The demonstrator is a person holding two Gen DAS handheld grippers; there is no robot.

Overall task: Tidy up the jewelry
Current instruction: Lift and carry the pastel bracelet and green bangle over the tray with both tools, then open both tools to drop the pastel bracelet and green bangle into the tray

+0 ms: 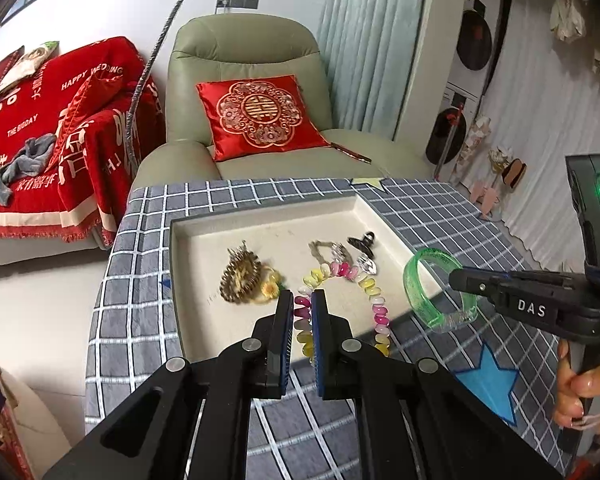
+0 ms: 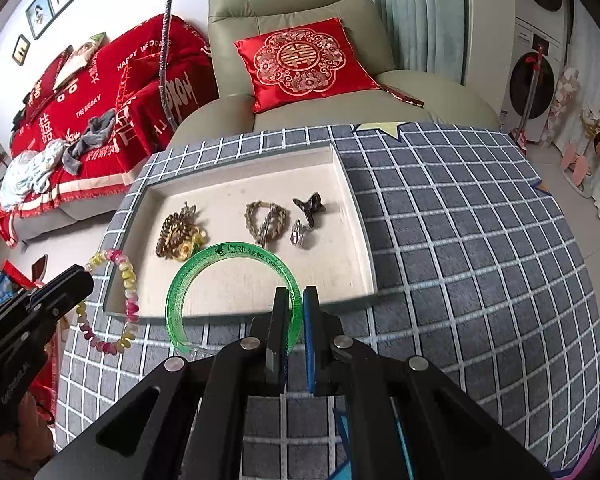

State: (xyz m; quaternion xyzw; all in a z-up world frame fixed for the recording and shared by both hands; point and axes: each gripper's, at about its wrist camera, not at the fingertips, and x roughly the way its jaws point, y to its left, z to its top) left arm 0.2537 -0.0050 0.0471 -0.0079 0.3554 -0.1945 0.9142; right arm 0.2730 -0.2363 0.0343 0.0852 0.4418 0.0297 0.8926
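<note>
My left gripper (image 1: 301, 294) is shut on a pink and yellow bead bracelet (image 1: 374, 304), held above the near edge of a cream tray (image 1: 260, 216); the bracelet also shows in the right wrist view (image 2: 126, 280). My right gripper (image 2: 296, 294) is shut on a clear green bangle (image 2: 228, 258), held over the tray's (image 2: 340, 168) near side; the bangle also shows in the left wrist view (image 1: 420, 276). In the tray lie a gold chain bundle (image 2: 178, 236), a braided bracelet (image 2: 266, 218), a black hair claw (image 2: 310, 206) and a crystal piece (image 2: 300, 234).
The tray sits on a table with a grey checked cloth (image 2: 460, 240) with star patches (image 1: 486, 384). Behind the table stands a green armchair (image 1: 244, 52) with a red cushion (image 1: 260, 114), and a sofa with a red throw (image 1: 40, 120) to the left.
</note>
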